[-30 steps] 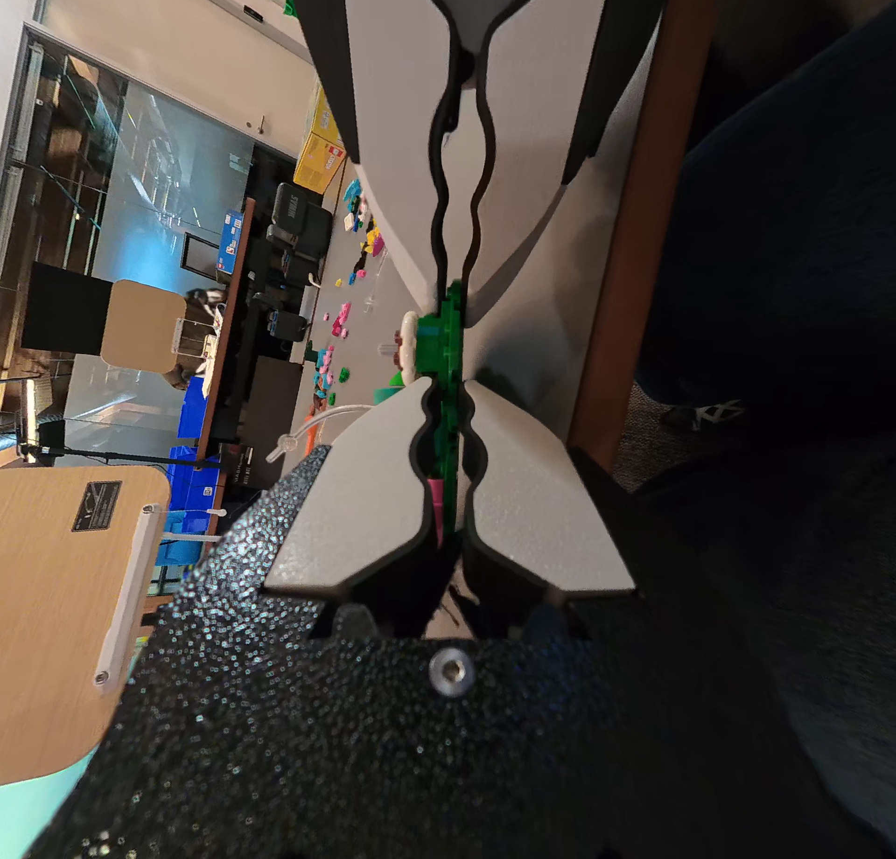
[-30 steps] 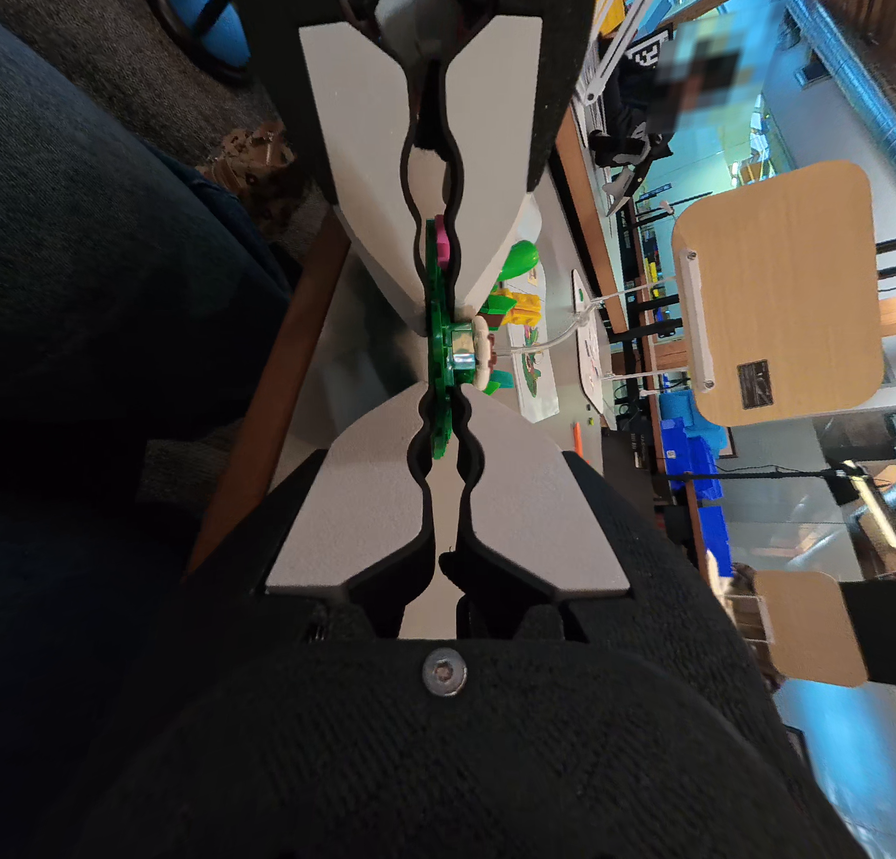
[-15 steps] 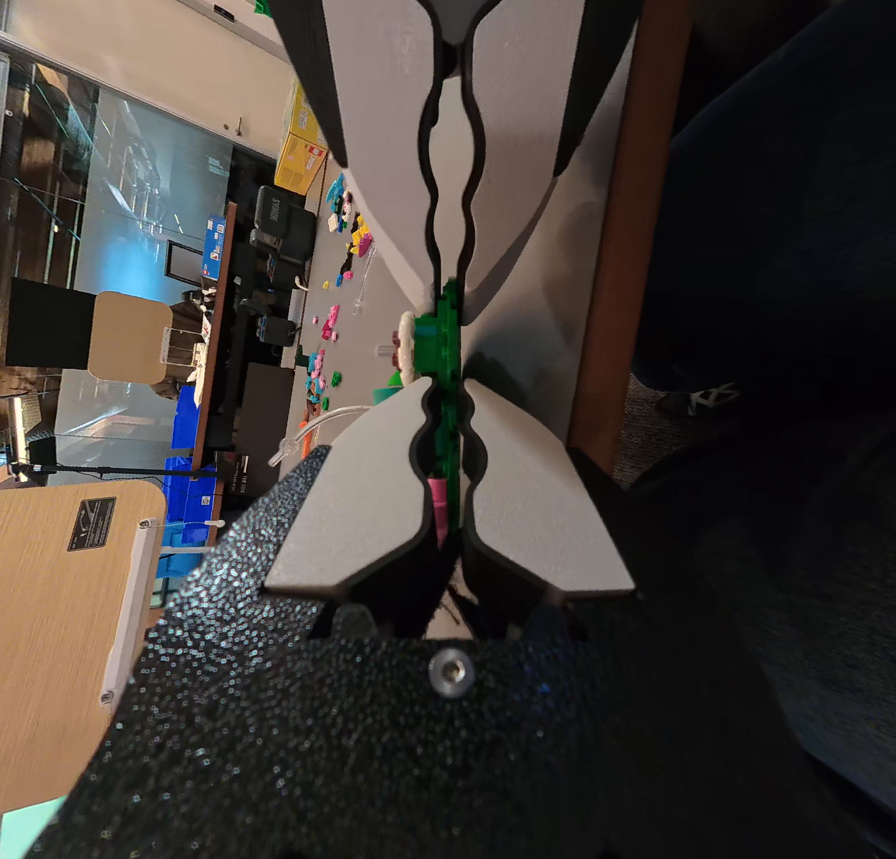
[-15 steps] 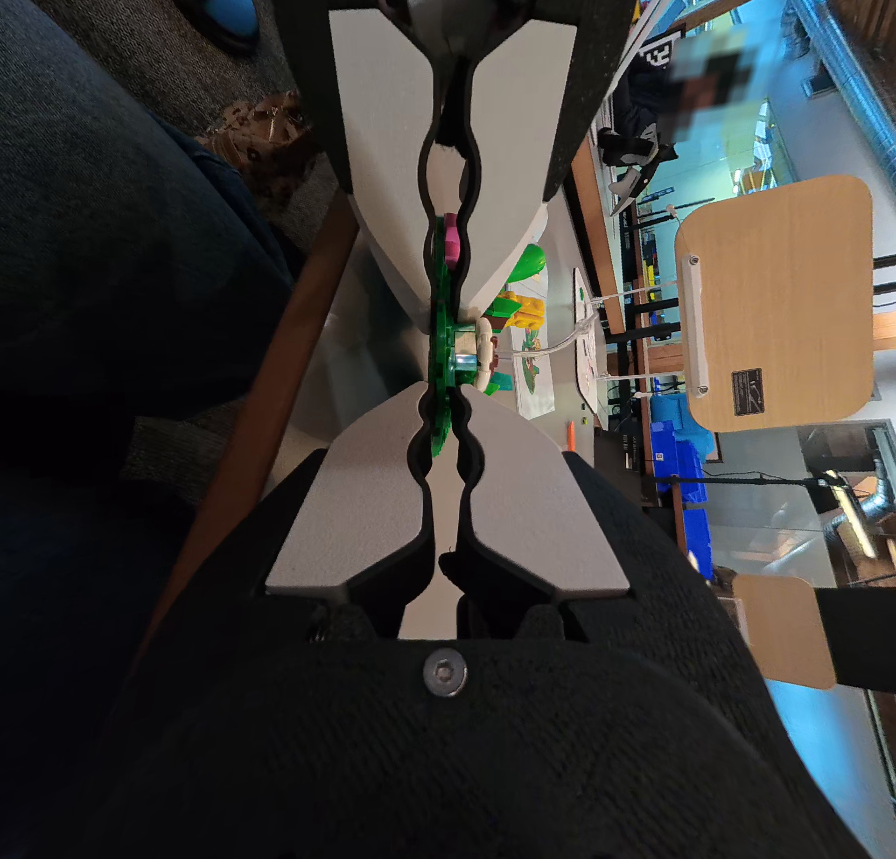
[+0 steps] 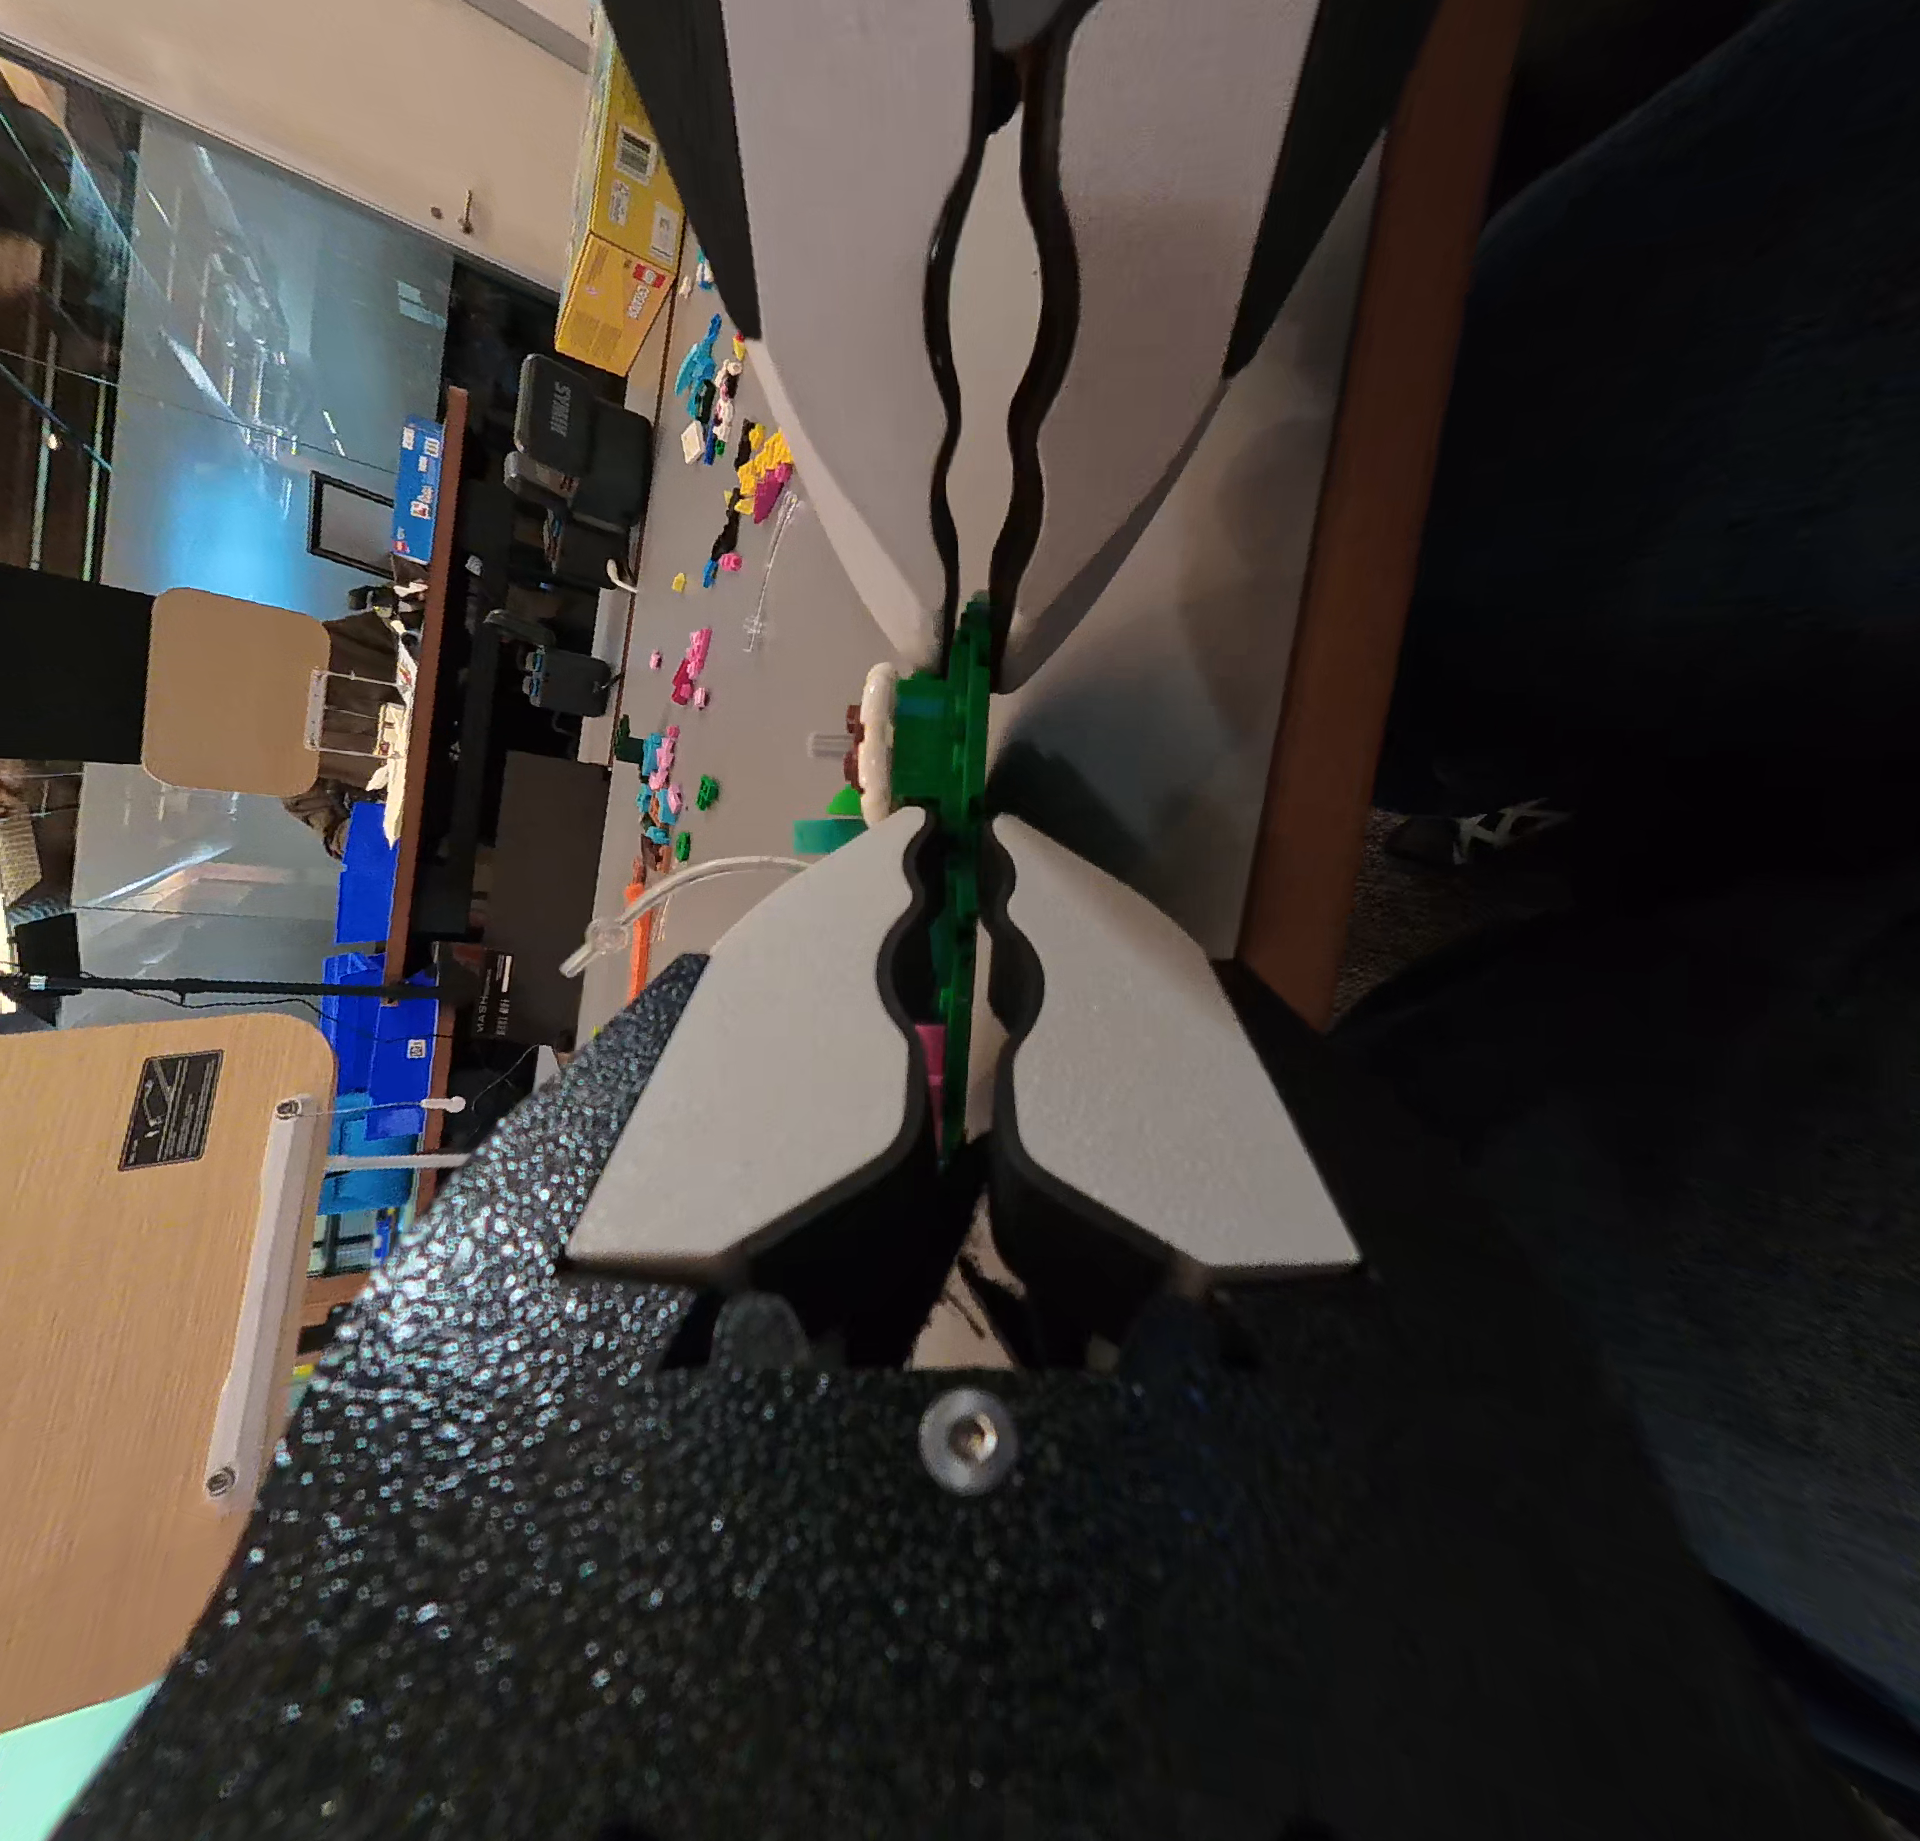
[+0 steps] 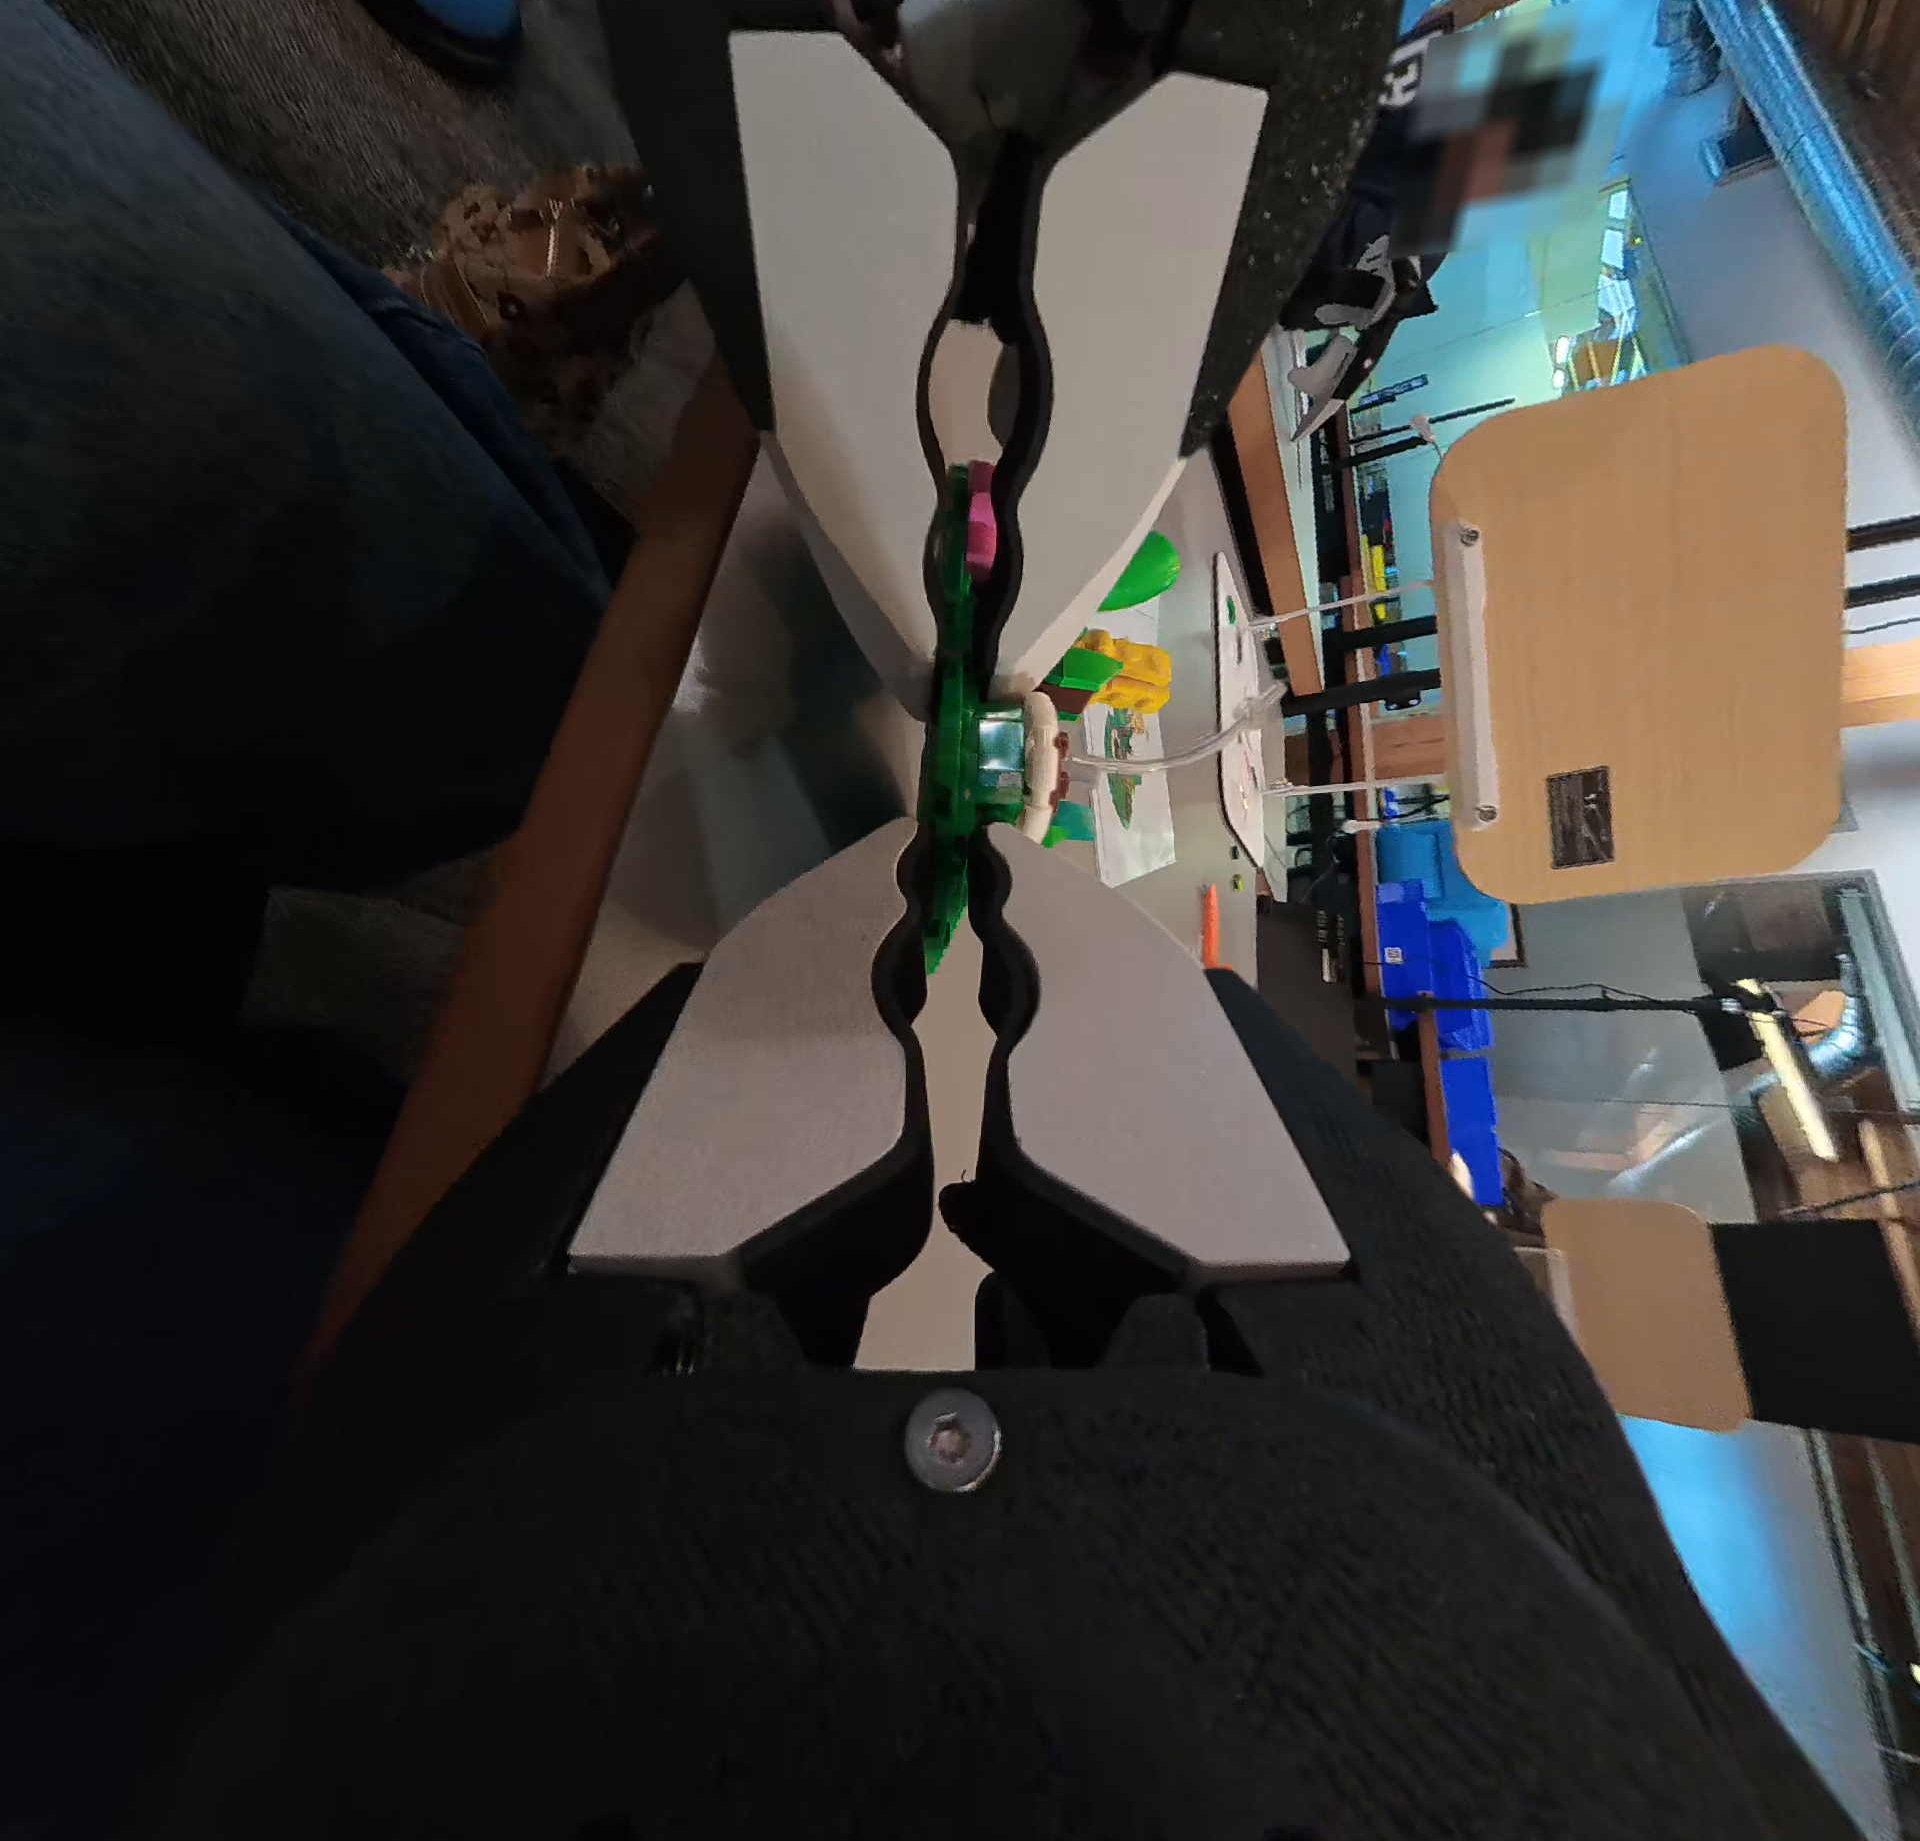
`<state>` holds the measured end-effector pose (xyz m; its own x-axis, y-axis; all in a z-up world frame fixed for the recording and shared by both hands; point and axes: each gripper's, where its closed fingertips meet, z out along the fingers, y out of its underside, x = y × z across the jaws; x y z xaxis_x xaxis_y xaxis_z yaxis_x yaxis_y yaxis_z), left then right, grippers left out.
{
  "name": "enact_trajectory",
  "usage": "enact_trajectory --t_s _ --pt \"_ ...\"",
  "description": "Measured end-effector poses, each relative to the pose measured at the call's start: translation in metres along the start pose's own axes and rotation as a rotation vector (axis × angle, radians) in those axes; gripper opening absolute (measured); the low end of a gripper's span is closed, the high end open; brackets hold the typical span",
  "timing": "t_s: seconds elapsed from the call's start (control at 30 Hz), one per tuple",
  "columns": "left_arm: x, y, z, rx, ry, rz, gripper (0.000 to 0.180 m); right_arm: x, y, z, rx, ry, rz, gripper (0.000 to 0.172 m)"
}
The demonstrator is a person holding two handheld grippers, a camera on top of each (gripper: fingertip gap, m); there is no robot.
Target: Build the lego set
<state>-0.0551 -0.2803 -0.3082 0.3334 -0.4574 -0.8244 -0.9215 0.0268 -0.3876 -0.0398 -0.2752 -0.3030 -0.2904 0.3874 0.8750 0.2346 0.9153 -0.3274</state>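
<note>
— Two grippers, one plate: what does each have hold of?

— Going left to right: the left gripper is closed down to a thin slit, and a green brick plate stands edge-on in that slit. Both pads press on it, and the plate runs well down between the fingers, with a pink piece tucked deep beside it.

— And the right gripper?

— The right gripper is just as narrowly closed, on the opposite end of the same green plate. Only the plate's tip sits between its fingertips, so its hold looks shallower than the left's.

— Which way does the plate lie?

— Its long axis runs straight along both pairs of fingers, from one gripper to the other, tip facing tip. Its thin edge faces each camera. The small build on it, a white disc with brown bits and a clear curved tube, sticks out sideways, away from the near wooden rim.

— Where is all this held?

— Above the near side of the grey worktop, close to its wooden rim. Loose bricks and a yellow box lie well apart, farther across the worktop. A person's dark clothing fills the rim side of both views.
</note>
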Motion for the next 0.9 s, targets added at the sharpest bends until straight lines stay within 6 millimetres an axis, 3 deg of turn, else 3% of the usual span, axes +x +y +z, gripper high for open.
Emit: enact_trajectory --t_s 0.03,0.2,0.33,0.47,0.57,0.73,0.9 --pt "0.0 0.0 0.001 0.0 0.004 0.003 0.006 0.0 0.0 0.0 -0.007 0.001 -0.014 0.004" --pt "-0.005 0.0 0.009 0.002 -0.009 0.015 0.006 0.002 0.007 0.001 -0.021 -0.001 0.001 0.004" --pt "-0.015 0.001 0.031 -0.013 -0.041 0.039 0.006 0.009 0.029 0.003 -0.101 0.027 0.009 0.006" --pt "-0.02 0.0 0.057 -0.01 -0.041 0.067 0.007 0.012 0.046 -0.006 -0.124 -0.002 0.084 0.025" --pt "-0.008 -0.001 0.068 0.002 0.076 0.046 0.021 0.012 0.06 -0.016 -0.133 -0.059 0.212 0.03" --pt "-0.006 -0.006 0.061 0.011 0.206 -0.087 0.037 0.006 0.074 -0.022 -0.123 -0.185 0.505 0.033" --pt "-0.014 0.005 0.032 0.019 0.216 -0.232 0.043 0.005 0.078 -0.017 -0.112 -0.211 0.647 0.033"
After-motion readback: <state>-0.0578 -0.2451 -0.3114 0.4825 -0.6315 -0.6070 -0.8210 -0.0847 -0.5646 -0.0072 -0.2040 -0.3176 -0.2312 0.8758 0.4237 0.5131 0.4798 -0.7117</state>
